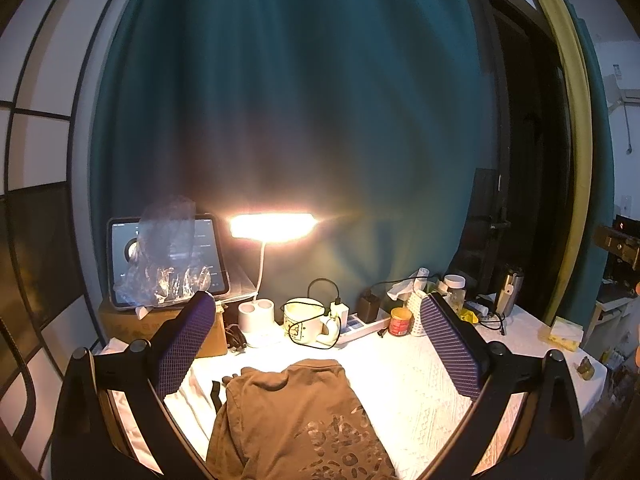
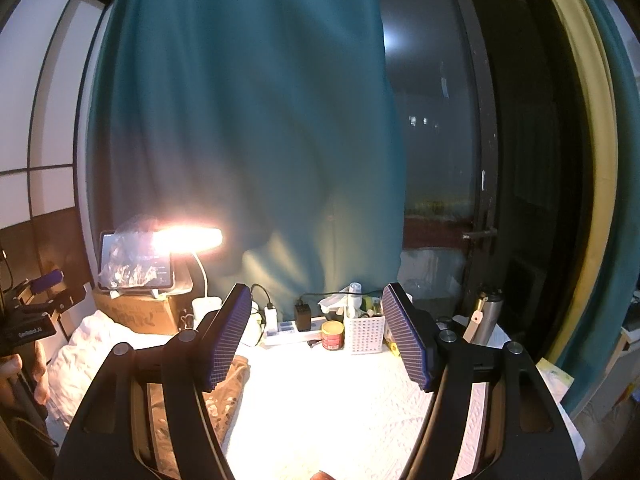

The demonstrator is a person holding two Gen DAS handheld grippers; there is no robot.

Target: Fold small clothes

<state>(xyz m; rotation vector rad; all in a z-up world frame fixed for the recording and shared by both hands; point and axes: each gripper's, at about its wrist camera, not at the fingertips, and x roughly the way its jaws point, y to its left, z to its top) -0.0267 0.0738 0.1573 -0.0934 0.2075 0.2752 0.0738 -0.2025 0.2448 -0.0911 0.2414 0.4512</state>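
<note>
**One brown garment waiting on a lamp-lit table, both claws gaping**

Left wrist view: the left gripper [image 1: 320, 344] is hovering with its two purple pads spread wide, nothing between them. One brown garment [image 1: 296, 420], printed with a pale pattern, is lying flat on the white tablecloth [image 1: 420, 384] just below and between the fingers. Behind it one lit desk lamp [image 1: 272, 228] is glaring over one mug [image 1: 304, 322], one red tin [image 1: 401, 321], one power strip [image 1: 360, 326] and one tablet [image 1: 168, 260] that is standing on a cardboard box [image 1: 160, 328] under a clear plastic bag [image 1: 168, 248]. A teal curtain [image 1: 280, 100] is hanging behind everything.

Right wrist view: the right gripper [image 2: 316, 340] is likewise standing wide apart and empty over bare cloth. Only an edge of the garment is showing, beside its left finger. One white basket [image 2: 364, 334] and one steel flask [image 2: 486, 316] are crowding the table's far edge. The other gripper and a hand [image 2: 24, 376] are sitting at the left border.
</note>
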